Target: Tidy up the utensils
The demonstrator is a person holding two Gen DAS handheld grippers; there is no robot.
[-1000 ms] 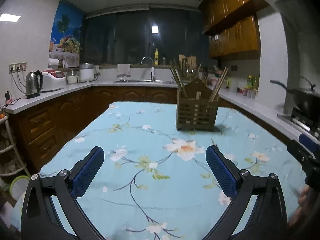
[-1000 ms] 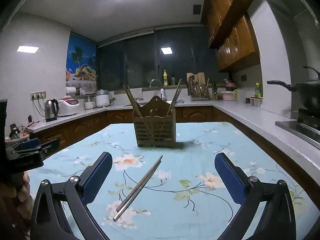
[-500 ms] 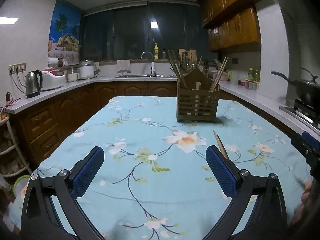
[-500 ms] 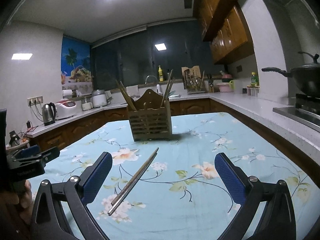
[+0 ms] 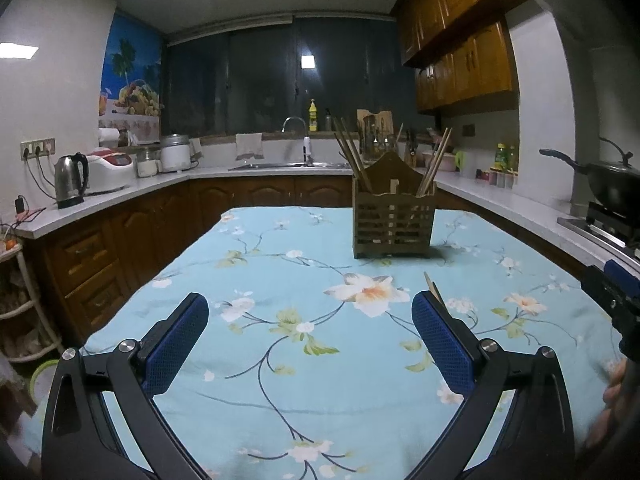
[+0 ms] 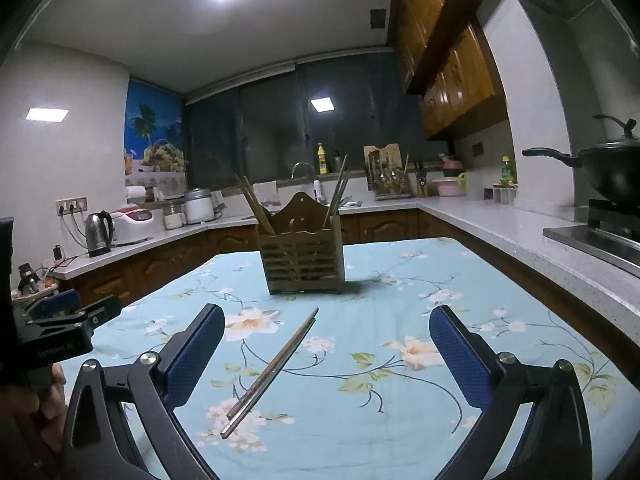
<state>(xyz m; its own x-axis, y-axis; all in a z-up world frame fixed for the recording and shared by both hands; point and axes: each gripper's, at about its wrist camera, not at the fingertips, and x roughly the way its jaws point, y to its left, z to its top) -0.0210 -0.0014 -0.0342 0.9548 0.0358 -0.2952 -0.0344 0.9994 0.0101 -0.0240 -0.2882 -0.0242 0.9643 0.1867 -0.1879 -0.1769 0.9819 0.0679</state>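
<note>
Progress: partial. Left gripper fingers spread wide, empty; only the chopsticks' tip shows behind its right finger. Right gripper fingers spread wide, empty; chopsticks lie loose on the bench between them. Holder stands beyond, already stocked. Remaining: grasp, insert. Since the earlier frame, both views have tilted upward and the holder sits lower.

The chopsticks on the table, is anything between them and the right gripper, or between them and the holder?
Nothing visible. The chopsticks lie on bare tablecloth ahead of the open right gripper, and the cloth up to the wooden holder is clear.
</note>
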